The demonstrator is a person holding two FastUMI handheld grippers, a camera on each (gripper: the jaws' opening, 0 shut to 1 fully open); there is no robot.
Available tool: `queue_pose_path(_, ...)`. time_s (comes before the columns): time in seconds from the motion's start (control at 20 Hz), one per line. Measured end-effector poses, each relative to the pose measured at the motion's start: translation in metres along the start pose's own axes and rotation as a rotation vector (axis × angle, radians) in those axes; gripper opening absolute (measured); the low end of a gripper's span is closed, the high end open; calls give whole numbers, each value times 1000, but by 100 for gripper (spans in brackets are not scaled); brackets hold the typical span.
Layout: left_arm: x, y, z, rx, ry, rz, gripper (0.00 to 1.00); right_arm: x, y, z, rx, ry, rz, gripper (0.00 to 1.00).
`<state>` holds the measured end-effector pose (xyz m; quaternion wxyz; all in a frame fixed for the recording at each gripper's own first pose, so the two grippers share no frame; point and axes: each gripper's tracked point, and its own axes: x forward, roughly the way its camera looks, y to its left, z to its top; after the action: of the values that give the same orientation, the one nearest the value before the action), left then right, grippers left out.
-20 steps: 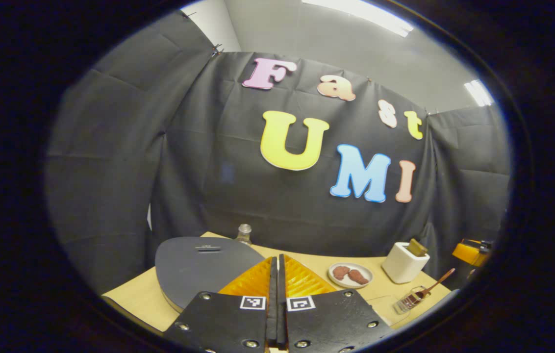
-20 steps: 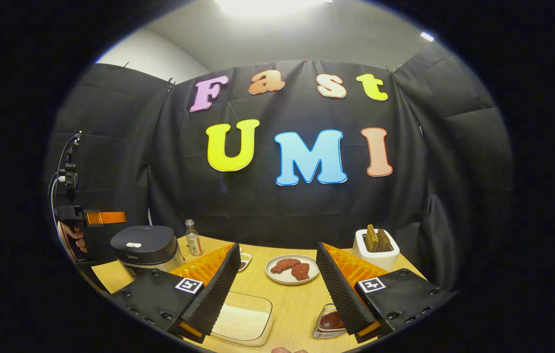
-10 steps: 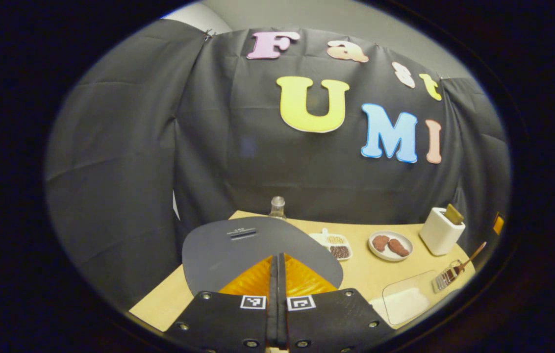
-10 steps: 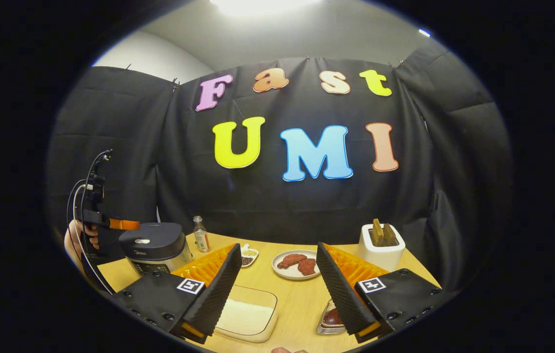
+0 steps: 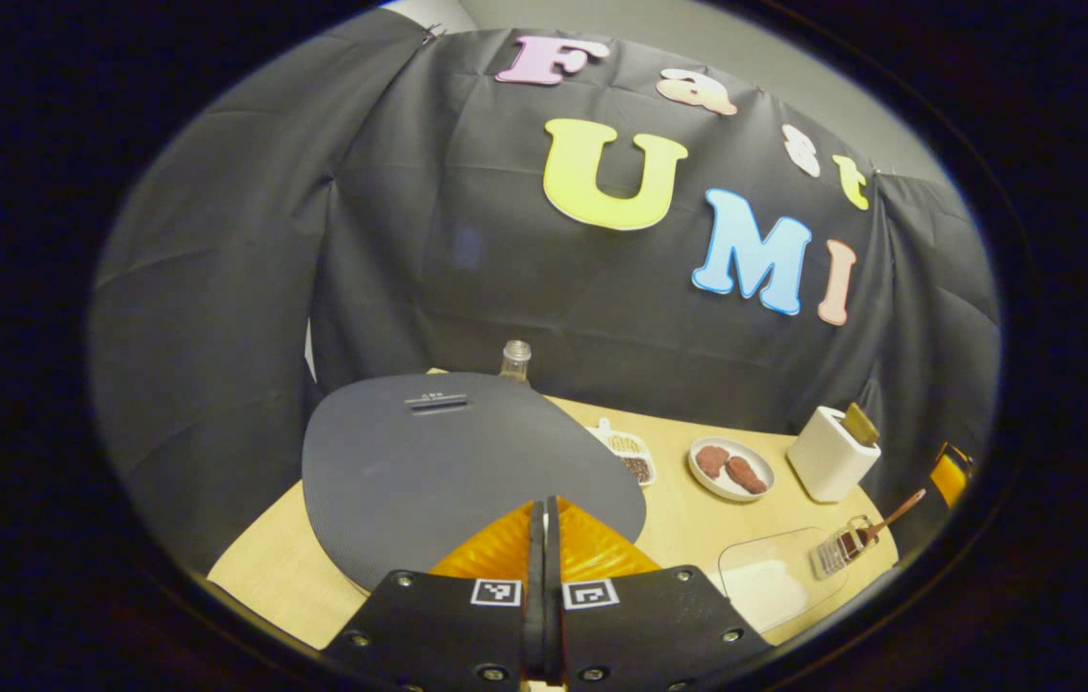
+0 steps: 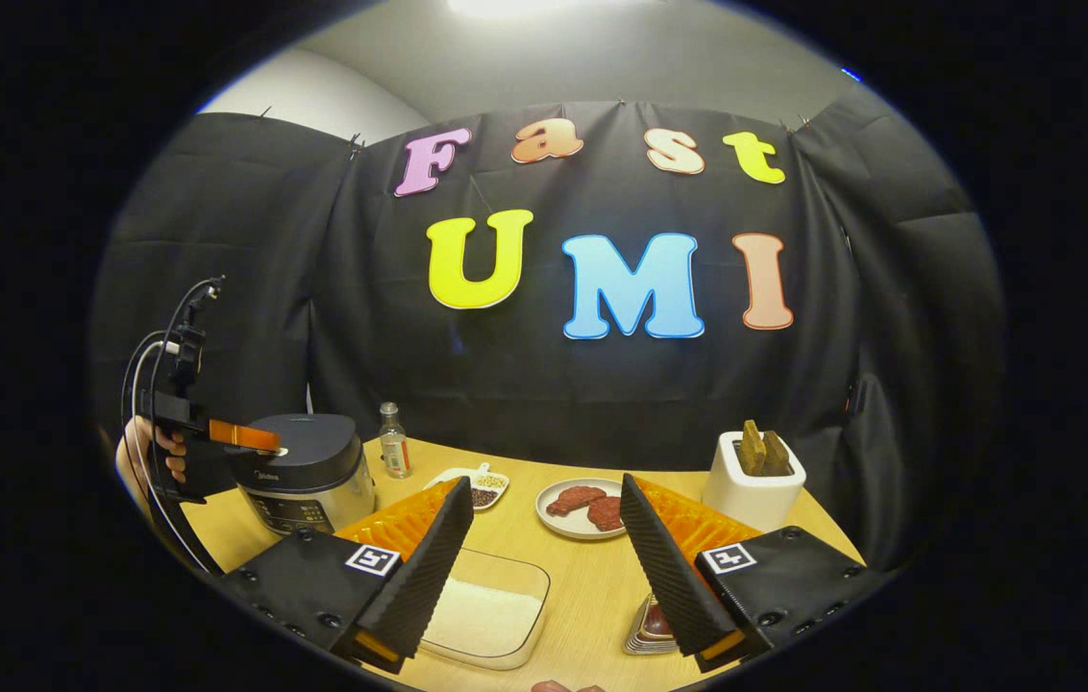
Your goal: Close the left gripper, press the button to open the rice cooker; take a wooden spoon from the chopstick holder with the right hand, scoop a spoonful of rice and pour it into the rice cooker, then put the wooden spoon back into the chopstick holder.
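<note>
The dark grey rice cooker (image 6: 309,471) stands at the table's left with its lid (image 5: 448,452) down. My left gripper (image 5: 544,505) is shut with nothing held and hovers low over the lid's front. From the right gripper view, that left gripper (image 6: 273,442) has its tips at the small white button (image 6: 281,451) on the lid. My right gripper (image 6: 545,485) is open and holds nothing, above the clear rice container (image 6: 491,615). The wooden spoon (image 5: 885,524) leans in the wire chopstick holder (image 5: 837,553). That chopstick holder (image 6: 650,630) is partly hidden behind my right finger.
On the wooden table (image 6: 592,586) there is a plate of meat (image 6: 582,505), a white toaster (image 6: 754,485) with bread, a divided dish of beans (image 6: 472,485) and a small bottle (image 6: 395,452). A hand (image 6: 136,452) holds the left gripper at the table's left edge.
The left gripper has tilted down and dropped towards the cooker lid, reaching the white button. The right gripper stayed open and barely shifted.
</note>
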<state>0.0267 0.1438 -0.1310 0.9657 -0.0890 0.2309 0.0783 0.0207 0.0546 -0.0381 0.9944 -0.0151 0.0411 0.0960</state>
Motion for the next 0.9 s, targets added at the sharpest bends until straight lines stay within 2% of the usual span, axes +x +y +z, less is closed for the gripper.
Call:
queue_pose_path(0.15,6,-1,-9,11,35,-12,2,1,0,2,3,-15,12,98)
queue_pose_path(0.2,6,-2,-6,21,26,-26,2,1,-2,1,0,-19,9,93)
queue_pose_path(0.25,6,-2,-9,23,37,-39,2,1,-4,0,-2,-19,7,98)
queue_pose_path(0.35,6,-1,-11,18,45,-58,2,0,-7,-1,3,-27,6,98)
queue_pose_path(0.4,6,0,-12,15,47,-61,2,1,-9,-1,13,-32,7,93)
queue_pose_path(0.45,6,1,-13,11,46,-60,2,1,-10,-1,25,-36,12,93)
queue_pose_path(0.5,7,0,-12,5,44,-56,2,0,-10,-1,36,-39,20,93)
queue_pose_path(0.55,6,0,-14,5,48,-50,2,0,-11,-1,44,-44,29,98)
queue_pose_path(0.6,6,0,-15,10,45,-41,0,0,-11,0,47,-46,37,98)
queue_pose_path(0.7,4,0,-20,32,75,-8,2,0,-14,1,47,-49,42,98)
queue_pose_path(0.9,8,-1,-17,58,49,63,2,11,-18,2,62,-53,47,98)
